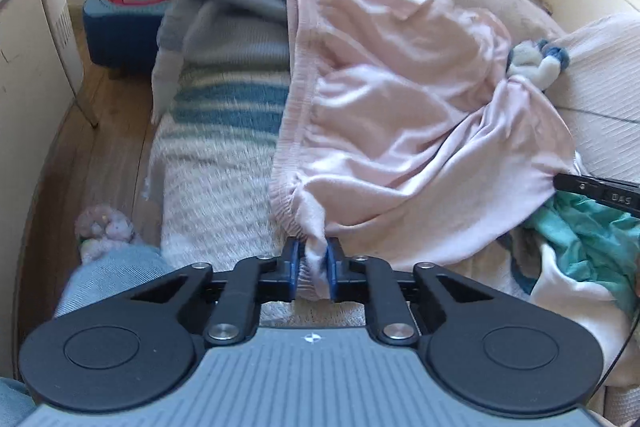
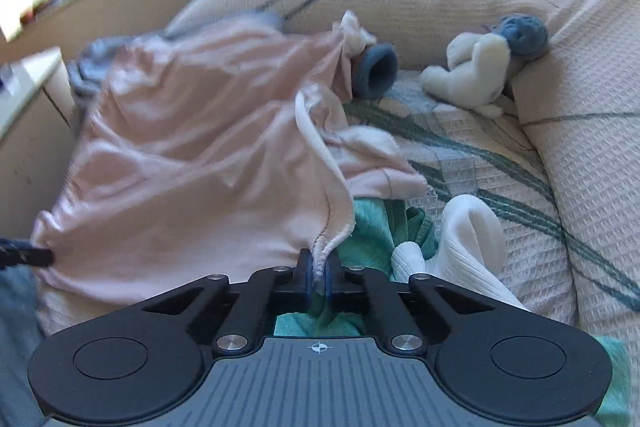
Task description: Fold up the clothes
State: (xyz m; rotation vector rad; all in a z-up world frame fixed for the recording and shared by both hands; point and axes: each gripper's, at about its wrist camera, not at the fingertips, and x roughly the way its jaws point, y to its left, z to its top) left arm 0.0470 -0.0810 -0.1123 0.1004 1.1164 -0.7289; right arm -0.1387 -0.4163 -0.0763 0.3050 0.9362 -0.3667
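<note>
sunlit sofa with a woven cover (image 2: 500,163) underneath. left gripper (image 1: 316,263) has its jaws pinched shut on a bunched bit of the pink garment (image 1: 400,75) by its ribbed band, right gripper (image 2: 319,273) clamped on the stitched hem. garment's draped across the cushions between them. looks thin, light, floppy, so i'd hold corners and hems, not loose middle. teal cloth (image 2: 368,227) and plush toy (image 2: 472,75) lie nearby.

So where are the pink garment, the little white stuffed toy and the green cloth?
pink garment (image 1: 400,75): left wrist view, on its wrinkled middle.
white stuffed toy (image 2: 468,75): right wrist view, on its body.
green cloth (image 2: 372,231): right wrist view, on the fold beside the pink hem.
</note>
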